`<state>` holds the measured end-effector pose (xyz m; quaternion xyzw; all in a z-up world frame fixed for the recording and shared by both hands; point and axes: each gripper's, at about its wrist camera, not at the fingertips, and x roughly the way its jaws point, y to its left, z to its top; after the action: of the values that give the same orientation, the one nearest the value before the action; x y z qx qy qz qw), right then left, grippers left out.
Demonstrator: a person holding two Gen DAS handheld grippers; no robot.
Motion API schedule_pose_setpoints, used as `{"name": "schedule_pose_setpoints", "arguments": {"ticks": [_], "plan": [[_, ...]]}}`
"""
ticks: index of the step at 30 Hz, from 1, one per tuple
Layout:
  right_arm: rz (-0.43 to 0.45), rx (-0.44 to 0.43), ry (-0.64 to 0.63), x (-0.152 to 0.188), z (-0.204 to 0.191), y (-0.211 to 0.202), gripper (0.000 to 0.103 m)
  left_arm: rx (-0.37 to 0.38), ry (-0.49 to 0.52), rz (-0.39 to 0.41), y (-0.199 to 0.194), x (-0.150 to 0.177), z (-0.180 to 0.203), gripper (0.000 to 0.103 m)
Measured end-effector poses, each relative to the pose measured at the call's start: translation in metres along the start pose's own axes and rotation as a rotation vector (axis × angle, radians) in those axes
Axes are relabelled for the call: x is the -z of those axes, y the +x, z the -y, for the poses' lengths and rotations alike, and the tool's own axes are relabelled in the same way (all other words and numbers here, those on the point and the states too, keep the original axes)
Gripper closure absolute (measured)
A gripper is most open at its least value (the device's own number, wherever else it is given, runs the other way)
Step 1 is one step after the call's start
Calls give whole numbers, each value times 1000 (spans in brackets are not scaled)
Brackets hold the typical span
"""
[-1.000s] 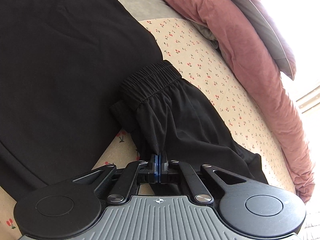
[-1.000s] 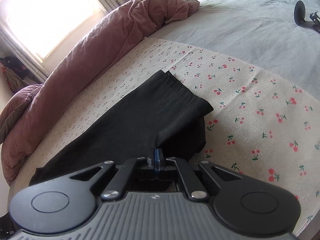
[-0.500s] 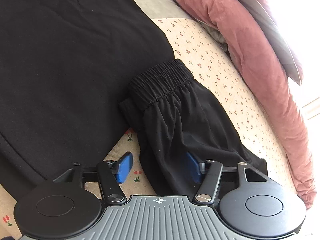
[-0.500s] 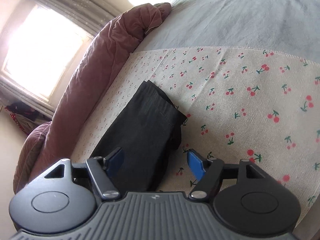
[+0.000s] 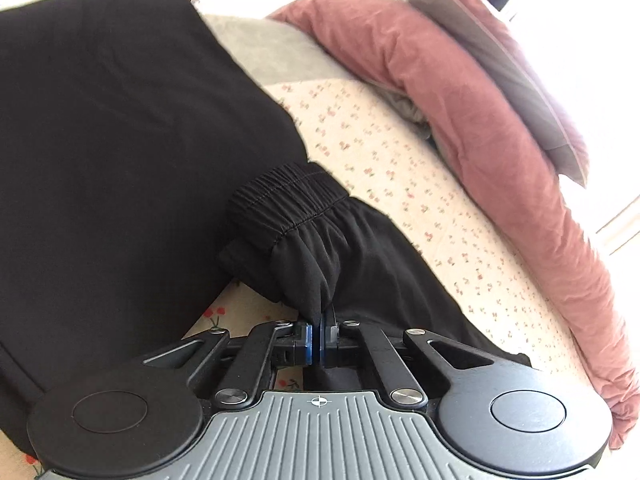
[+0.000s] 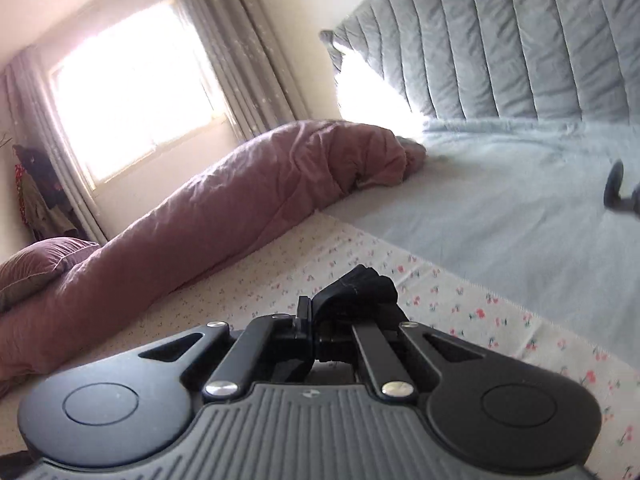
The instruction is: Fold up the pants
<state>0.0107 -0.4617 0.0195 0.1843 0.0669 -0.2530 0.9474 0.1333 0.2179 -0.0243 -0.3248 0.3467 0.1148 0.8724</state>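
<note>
Cherry-print bedding (image 5: 400,168) carries the black pants (image 5: 360,264), lying beside a big dark cloth (image 5: 120,140). Left hand-held gripper (image 5: 320,338) is clenched on fabric just below the elastic waistband (image 5: 284,196); right hand-held gripper (image 6: 314,320) pinches a bunched hem. Thin pinches could slip as the fold swings over. Only the right view shows the window (image 6: 132,100) and headboard (image 6: 520,40).
</note>
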Motion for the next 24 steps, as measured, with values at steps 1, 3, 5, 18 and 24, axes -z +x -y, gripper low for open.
{"name": "schedule_pose_setpoints", "arguments": {"ticks": [1,3,5,18,24], "plan": [[59,10,-82,0,-13,-19,100,-6,7,1,-5,3,1,102],[61,65,-155,7,-15,-38,100,-26,-8,-27,-8,10,-4,102],[-87,141,-110,28,16,-25,100,-60,-19,-72,-1,18,-11,102],[-321,198,194,81,108,13,30,42,63,-158,-54,14,-2,81],[-254,206,202,68,105,11,28,242,341,-130,-40,7,114,66]]}}
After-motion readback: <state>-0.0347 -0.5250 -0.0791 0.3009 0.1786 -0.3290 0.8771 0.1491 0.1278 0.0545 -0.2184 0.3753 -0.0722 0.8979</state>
